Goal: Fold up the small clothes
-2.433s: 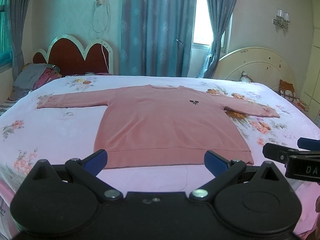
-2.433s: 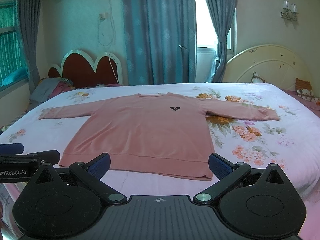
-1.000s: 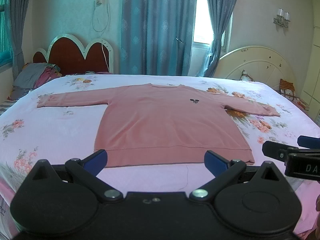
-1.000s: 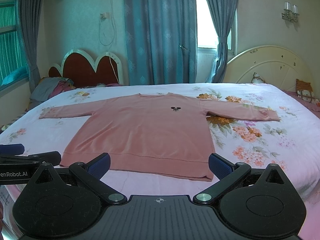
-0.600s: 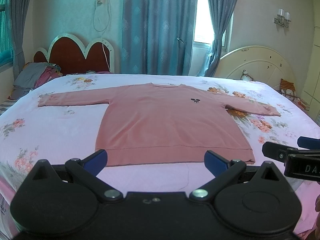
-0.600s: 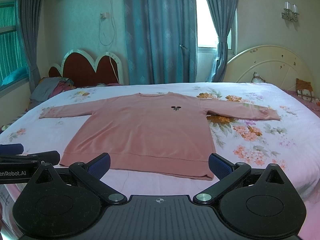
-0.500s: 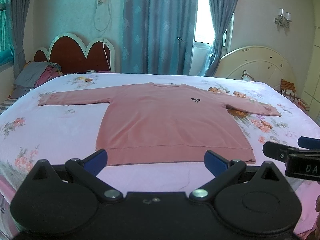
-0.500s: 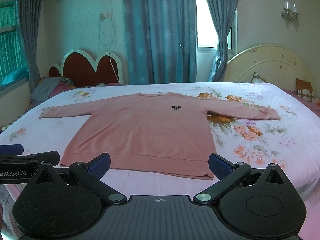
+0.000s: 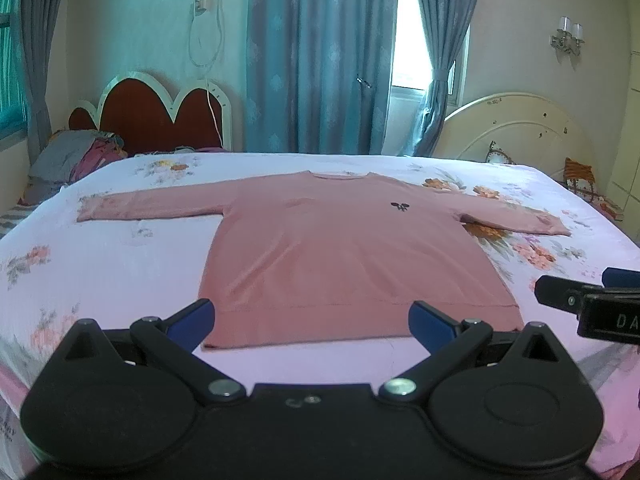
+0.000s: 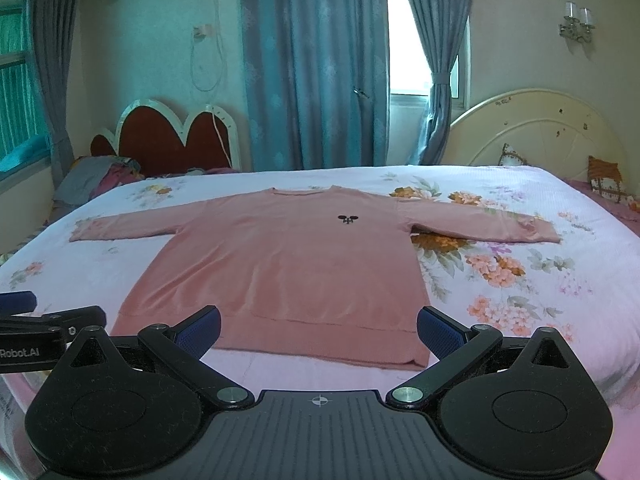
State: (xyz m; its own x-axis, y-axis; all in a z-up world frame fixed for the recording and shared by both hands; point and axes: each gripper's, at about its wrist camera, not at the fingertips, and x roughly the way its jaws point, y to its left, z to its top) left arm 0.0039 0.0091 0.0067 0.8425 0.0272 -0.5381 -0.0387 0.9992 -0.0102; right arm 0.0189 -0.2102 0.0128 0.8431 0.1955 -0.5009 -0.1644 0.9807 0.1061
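Note:
A pink long-sleeved sweater [image 9: 344, 248] lies flat and face up on the bed, both sleeves spread out sideways, hem toward me. It also shows in the right wrist view [image 10: 288, 264]. My left gripper [image 9: 312, 316] is open and empty, held just short of the hem. My right gripper [image 10: 318, 328] is open and empty, also just short of the hem. The right gripper shows at the right edge of the left wrist view [image 9: 592, 300]; the left gripper shows at the left edge of the right wrist view [image 10: 44, 328].
The bed [image 9: 100, 264] has a floral white and pink sheet. A red headboard [image 9: 160, 120] and a pile of clothes [image 9: 76, 160] stand at the far left. A cream headboard [image 9: 520, 132] and pillows are at the far right. Curtains hang behind.
Both grippers have drifted very slightly; the sweater lies as before. Both stay open.

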